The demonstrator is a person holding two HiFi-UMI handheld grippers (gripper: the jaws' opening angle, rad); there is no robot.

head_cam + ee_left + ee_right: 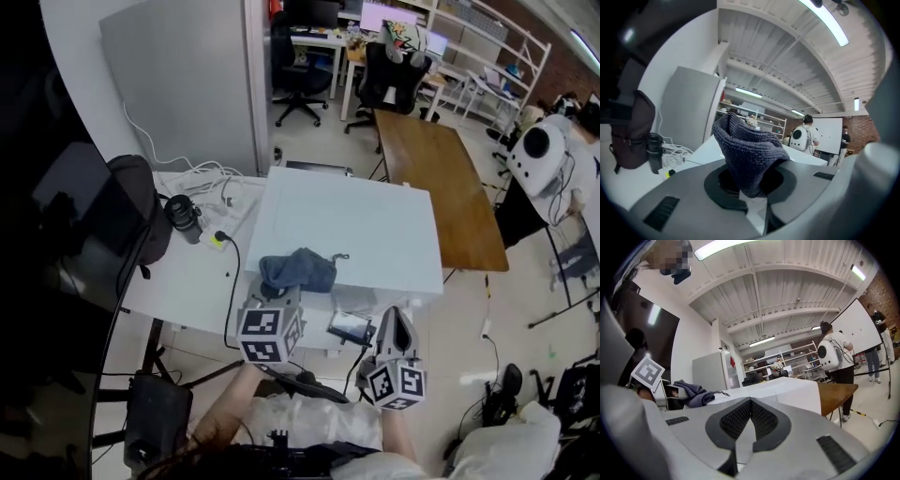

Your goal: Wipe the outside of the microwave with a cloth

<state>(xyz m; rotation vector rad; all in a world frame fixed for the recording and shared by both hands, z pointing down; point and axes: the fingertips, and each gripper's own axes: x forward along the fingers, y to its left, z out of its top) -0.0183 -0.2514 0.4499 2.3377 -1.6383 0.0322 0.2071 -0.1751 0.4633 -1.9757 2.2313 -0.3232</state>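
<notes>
The white microwave (347, 225) sits on a white table (183, 277), its flat top facing me. A blue-grey cloth (298, 270) lies bunched on the microwave's near top edge, and my left gripper (286, 292) is shut on it. In the left gripper view the cloth (747, 147) stands up between the jaws of that gripper (747, 187). My right gripper (396, 323) hovers in front of the microwave's near right corner, shut with nothing in it. The right gripper view shows its closed gripper (751, 404), the microwave (787, 387) ahead and the cloth (696, 393) to the left.
A black bottle (184, 217), white cables (202, 178) and a dark bag (141, 202) lie left of the microwave. A brown wooden table (441, 178) stands to the right. A grey cabinet (183, 80) is behind. A person with a white backpack (544, 150) stands at far right.
</notes>
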